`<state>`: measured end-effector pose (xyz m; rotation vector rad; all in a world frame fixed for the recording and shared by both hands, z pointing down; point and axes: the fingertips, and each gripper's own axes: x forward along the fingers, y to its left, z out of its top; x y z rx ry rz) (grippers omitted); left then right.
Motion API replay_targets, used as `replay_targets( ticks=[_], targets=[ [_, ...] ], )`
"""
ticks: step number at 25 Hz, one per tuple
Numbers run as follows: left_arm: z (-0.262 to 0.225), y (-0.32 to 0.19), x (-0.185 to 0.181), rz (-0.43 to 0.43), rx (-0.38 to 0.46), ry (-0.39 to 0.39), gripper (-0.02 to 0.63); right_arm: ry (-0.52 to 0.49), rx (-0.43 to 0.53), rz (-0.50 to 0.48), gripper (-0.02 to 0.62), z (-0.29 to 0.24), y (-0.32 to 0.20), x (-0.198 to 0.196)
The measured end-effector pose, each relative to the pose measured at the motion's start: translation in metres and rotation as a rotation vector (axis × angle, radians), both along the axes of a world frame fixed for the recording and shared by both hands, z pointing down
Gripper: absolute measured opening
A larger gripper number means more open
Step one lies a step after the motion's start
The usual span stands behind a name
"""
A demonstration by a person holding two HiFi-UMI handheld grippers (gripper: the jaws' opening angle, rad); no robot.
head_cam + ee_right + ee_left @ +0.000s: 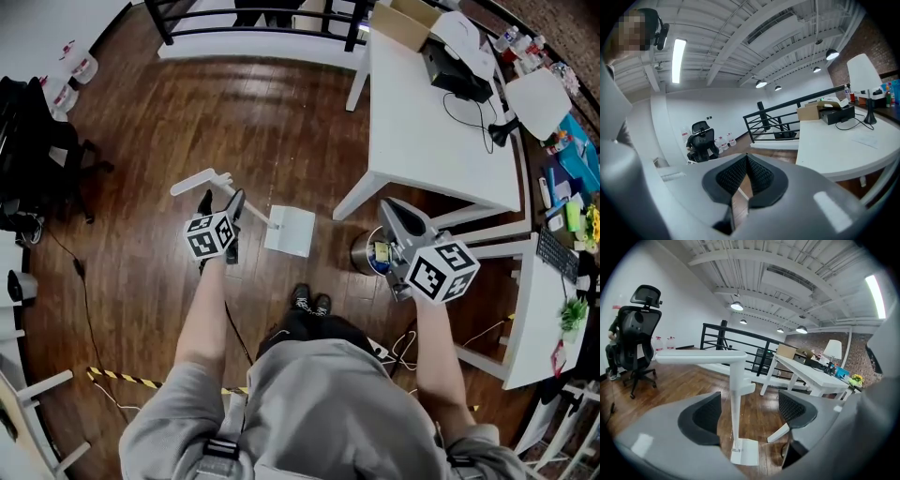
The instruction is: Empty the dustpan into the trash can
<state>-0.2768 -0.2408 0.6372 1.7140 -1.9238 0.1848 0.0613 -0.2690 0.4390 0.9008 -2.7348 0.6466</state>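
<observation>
A white long-handled dustpan (291,232) stands on the wood floor just ahead of my feet. Its upright handle (735,399) rises between the jaws of my left gripper (751,409), which are wide open; neither pad touches it. In the head view the left gripper (221,202) sits beside the handle's upper part. The small metal trash can (367,253) stands by a table leg, right of the dustpan. My right gripper (394,214) hovers over the can's right side, and its pads (757,176) are shut with nothing between them.
A white table (441,122) with a box and cables stands ahead on the right, another desk (534,281) at far right. A black office chair (37,150) is at left, a black railing (253,14) at the far edge. Yellow-black tape (122,379) crosses the floor behind.
</observation>
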Motion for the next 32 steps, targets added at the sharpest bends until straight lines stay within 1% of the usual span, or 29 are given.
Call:
replay_targets(
  ticks=[3, 5, 8, 9, 10, 11, 13, 15, 17, 19, 21, 22, 24, 28, 32],
  targets=[
    [0.004, 0.009, 0.019, 0.016, -0.030, 0.002, 0.373, -0.041, 0.011, 0.003, 0.000, -0.003, -0.003, 0.013],
    [-0.003, 0.021, 0.037, 0.039, -0.044, -0.007, 0.349, -0.059, 0.010, -0.018, 0.000, -0.004, 0.001, 0.016],
    [-0.030, 0.040, 0.070, 0.072, -0.008, -0.019, 0.185, -0.088, 0.003, -0.037, 0.000, -0.007, 0.002, 0.025],
    [-0.040, 0.044, 0.084, 0.096, 0.009, -0.029, 0.119, -0.099, 0.006, -0.037, 0.000, -0.010, -0.001, 0.028],
    [-0.049, 0.048, 0.100, 0.136, 0.021, -0.037, 0.045, -0.104, 0.011, -0.036, 0.000, -0.011, -0.003, 0.031],
    [-0.056, 0.053, 0.117, 0.190, 0.027, -0.040, 0.006, -0.099, 0.016, -0.034, 0.000, -0.010, -0.005, 0.033],
    [-0.064, 0.066, 0.154, 0.316, 0.033, -0.017, 0.005, -0.060, 0.016, -0.030, 0.000, 0.004, -0.007, 0.039],
    [-0.064, 0.079, 0.191, 0.422, 0.040, 0.032, 0.005, -0.005, -0.005, -0.029, 0.000, 0.031, -0.008, 0.054],
    [-0.058, 0.084, 0.225, 0.490, 0.048, 0.098, 0.005, 0.033, -0.039, -0.036, 0.000, 0.060, -0.007, 0.071],
    [-0.058, 0.079, 0.260, 0.537, 0.063, 0.163, 0.005, 0.062, -0.076, -0.056, 0.000, 0.086, -0.003, 0.085],
    [-0.067, 0.068, 0.295, 0.579, 0.094, 0.220, 0.005, 0.093, -0.084, -0.064, 0.000, 0.100, -0.001, 0.097],
    [-0.077, 0.061, 0.311, 0.605, 0.117, 0.243, 0.005, 0.093, -0.072, -0.054, 0.000, 0.098, -0.003, 0.101],
    [-0.100, 0.046, 0.338, 0.670, 0.168, 0.265, 0.005, 0.053, -0.021, -0.008, 0.000, 0.076, -0.015, 0.108],
    [-0.149, 0.017, 0.378, 0.790, 0.262, 0.243, 0.005, -0.026, 0.113, 0.074, 0.000, 0.010, -0.027, 0.115],
    [-0.192, -0.009, 0.401, 0.859, 0.342, 0.198, 0.005, -0.068, 0.187, 0.129, 0.000, -0.030, -0.028, 0.128]
  ],
)
